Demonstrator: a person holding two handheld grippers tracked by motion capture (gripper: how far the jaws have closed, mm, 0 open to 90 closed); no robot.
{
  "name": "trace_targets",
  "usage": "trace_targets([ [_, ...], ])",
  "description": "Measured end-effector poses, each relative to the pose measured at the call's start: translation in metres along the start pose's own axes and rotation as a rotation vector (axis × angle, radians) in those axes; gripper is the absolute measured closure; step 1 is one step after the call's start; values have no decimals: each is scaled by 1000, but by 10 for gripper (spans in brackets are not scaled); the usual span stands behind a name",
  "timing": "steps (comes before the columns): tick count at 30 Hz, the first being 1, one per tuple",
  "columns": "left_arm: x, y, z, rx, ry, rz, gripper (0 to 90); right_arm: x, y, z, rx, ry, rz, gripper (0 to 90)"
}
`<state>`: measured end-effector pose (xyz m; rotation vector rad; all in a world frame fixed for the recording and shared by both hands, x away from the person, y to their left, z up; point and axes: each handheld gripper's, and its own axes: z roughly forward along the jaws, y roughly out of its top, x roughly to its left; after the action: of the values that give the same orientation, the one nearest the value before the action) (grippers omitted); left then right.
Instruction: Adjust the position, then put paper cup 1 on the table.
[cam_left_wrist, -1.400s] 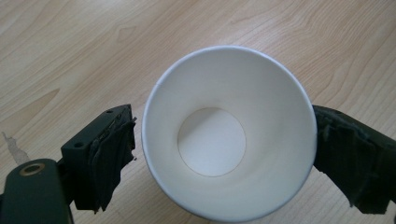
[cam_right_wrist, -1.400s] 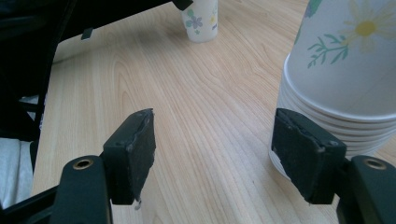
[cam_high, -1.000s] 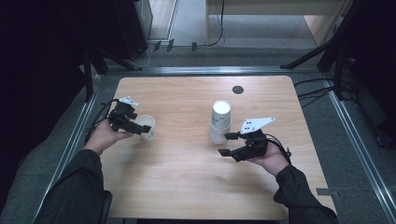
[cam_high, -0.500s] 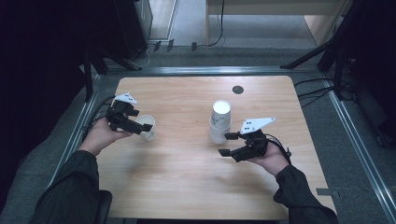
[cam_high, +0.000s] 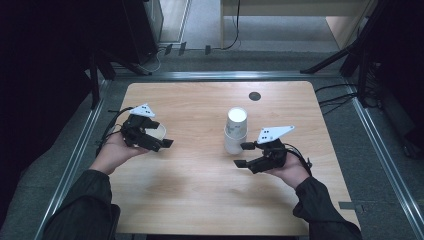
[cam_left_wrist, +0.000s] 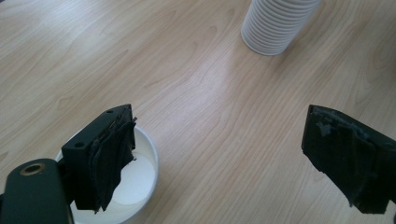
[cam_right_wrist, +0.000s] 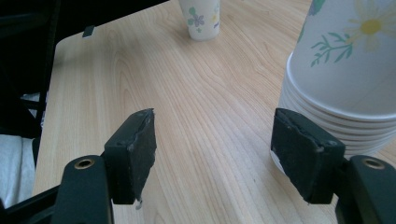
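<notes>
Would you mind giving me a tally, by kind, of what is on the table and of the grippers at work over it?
Stacks of nested paper cups: 1
Single paper cups standing apart: 1
Hand-held grippers: 2, the left gripper and the right gripper, both with jaws apart and nothing between them
Dark round spots on the tabletop: 1
Total: 5

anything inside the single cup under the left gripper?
Nothing visible: the single cup shows a bare white floor and inner wall. The left gripper stands open above it; one jaw overhangs the rim and hides part of the cup's inside.
</notes>
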<state>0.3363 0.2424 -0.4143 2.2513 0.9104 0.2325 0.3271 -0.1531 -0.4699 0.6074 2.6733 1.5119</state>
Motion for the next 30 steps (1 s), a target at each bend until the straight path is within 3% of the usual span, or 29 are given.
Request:
trace_targets([
  [16,-37,12,17,-35,-71,34,100,-1,0,-2,-10,-2,3,312],
  [24,-55,9,28,-70,-119,38,101,-3,0,-5,-12,-7,6,321],
  [30,-65,5,36,-69,-143,44,106,-6,-1,-9,-13,-19,6,321],
])
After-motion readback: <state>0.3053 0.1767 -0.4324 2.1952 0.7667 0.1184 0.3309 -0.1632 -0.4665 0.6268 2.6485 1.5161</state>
